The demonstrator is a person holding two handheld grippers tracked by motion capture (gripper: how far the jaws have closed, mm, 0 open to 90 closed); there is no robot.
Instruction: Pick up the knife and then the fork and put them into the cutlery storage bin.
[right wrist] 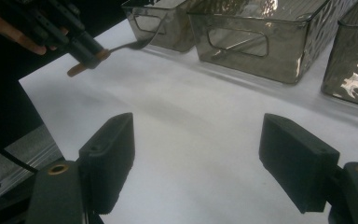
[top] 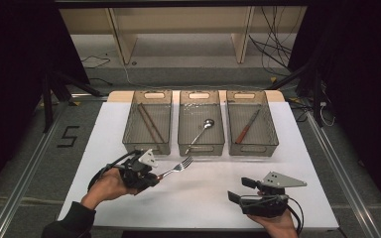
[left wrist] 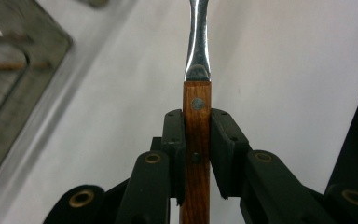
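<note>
The fork (left wrist: 197,70) pairs glossy metal with a wooden handle (riveted); the bins (top: 201,124) look like smoky clear plastic.

Brown-handled silver fork (left wrist: 197,116), white table (top: 203,188)

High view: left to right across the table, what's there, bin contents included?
Left tool shut on the fork → left bin with chopsticks → middle bin with a spoon → right bin with a wood-handled utensil → right tool, open.
</note>
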